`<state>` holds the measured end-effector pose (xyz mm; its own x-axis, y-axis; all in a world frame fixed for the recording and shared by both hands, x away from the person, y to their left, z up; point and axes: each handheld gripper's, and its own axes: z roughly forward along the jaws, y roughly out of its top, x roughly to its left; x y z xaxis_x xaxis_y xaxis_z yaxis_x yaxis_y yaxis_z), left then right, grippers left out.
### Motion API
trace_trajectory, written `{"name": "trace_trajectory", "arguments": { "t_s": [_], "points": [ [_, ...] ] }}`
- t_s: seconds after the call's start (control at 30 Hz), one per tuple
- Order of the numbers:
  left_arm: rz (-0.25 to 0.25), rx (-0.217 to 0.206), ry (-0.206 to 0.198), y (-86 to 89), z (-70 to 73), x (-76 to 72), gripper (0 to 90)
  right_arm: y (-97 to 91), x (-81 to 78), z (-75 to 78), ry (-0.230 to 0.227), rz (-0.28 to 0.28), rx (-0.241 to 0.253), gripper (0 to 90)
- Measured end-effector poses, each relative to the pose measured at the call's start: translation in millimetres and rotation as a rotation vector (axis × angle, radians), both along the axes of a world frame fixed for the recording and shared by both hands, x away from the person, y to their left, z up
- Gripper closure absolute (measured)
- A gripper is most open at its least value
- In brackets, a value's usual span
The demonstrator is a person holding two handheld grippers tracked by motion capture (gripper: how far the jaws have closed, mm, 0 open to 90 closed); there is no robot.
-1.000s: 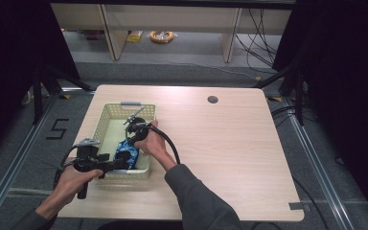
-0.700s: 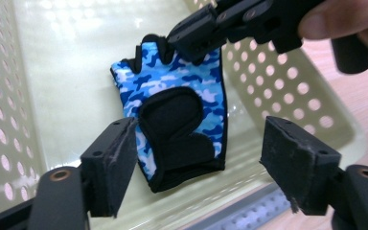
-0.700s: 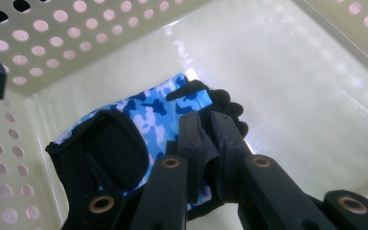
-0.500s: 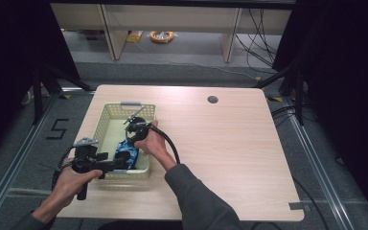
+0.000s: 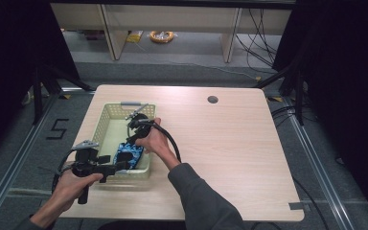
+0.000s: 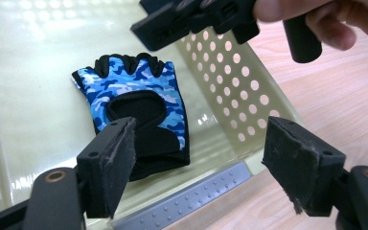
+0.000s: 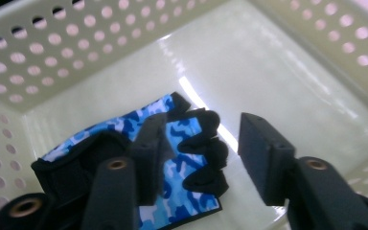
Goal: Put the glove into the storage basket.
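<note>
Hardly anything's moved: both grippers, left gripper (image 6: 199, 163) and right gripper (image 7: 201, 143), hover jaws apart over the blue camo fingerless glove (image 6: 136, 103) in the perforated basket (image 5: 105, 125), so no grab yet.

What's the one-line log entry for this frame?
scene: blue camo glove flat in basket | left gripper: open, at near rim | right gripper: open over glove's finger end | contact: none
</note>
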<state>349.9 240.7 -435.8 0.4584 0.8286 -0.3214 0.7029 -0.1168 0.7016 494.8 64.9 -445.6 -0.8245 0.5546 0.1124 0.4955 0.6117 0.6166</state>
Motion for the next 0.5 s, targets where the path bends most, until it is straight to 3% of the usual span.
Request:
{"name": "trace_trajectory", "arguments": {
  "t_s": [0.1,0.17,0.37,0.43,0.5],
  "points": [
    [-0.003,-0.009,-0.002,-0.3,0.5,-0.7,25.7,-7.0,0.1,7.1,-0.032,-0.004,0.041,49.2],
    [0.014,-0.041,-0.011,-4.0,-0.3,-1.7,25.3,-11.5,-1.9,12.9,-0.034,-0.012,0.063,47.2],
    [-0.004,-0.052,-0.015,-8.0,-0.3,-4.4,23.6,-27.5,-12.7,27.0,-0.051,-0.008,0.118,43.8],
    [-0.016,-0.049,-0.011,-8.9,-0.5,-5.6,22.2,-34.1,-18.8,32.0,-0.033,-0.027,0.115,43.3],
    [-0.016,-0.053,-0.018,-10.7,-0.5,-7.5,21.2,-41.2,-22.4,34.2,-0.065,-0.015,0.134,42.8]
  ]
}}
